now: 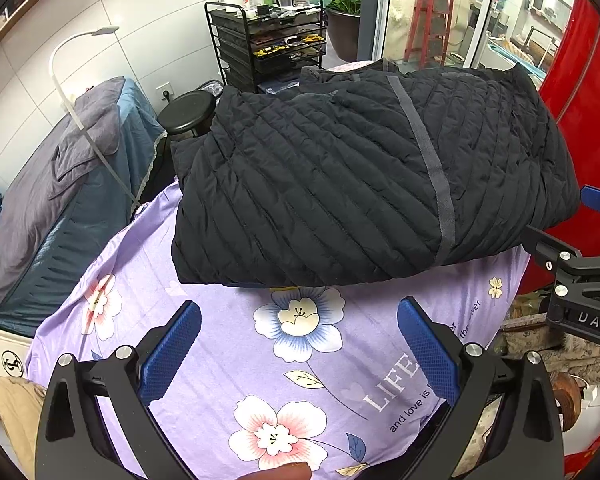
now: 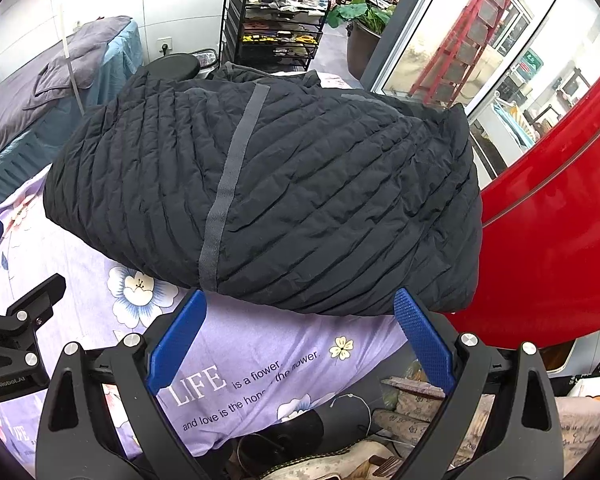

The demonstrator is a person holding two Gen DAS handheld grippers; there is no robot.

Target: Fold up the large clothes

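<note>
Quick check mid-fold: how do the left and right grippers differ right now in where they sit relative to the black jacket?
The left gripper hangs back over bare purple floral sheet, short of the black jacket; the right gripper has its fingertips at the jacket's near hem. The left faces the jacket's left half, left of the grey strip; the right faces the part right of that strip. Both are open and empty.

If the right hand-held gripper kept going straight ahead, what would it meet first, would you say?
Most likely the near folded edge of the black quilted jacket, just beyond the open right hand-held gripper; the exact gap is unclear.
</note>
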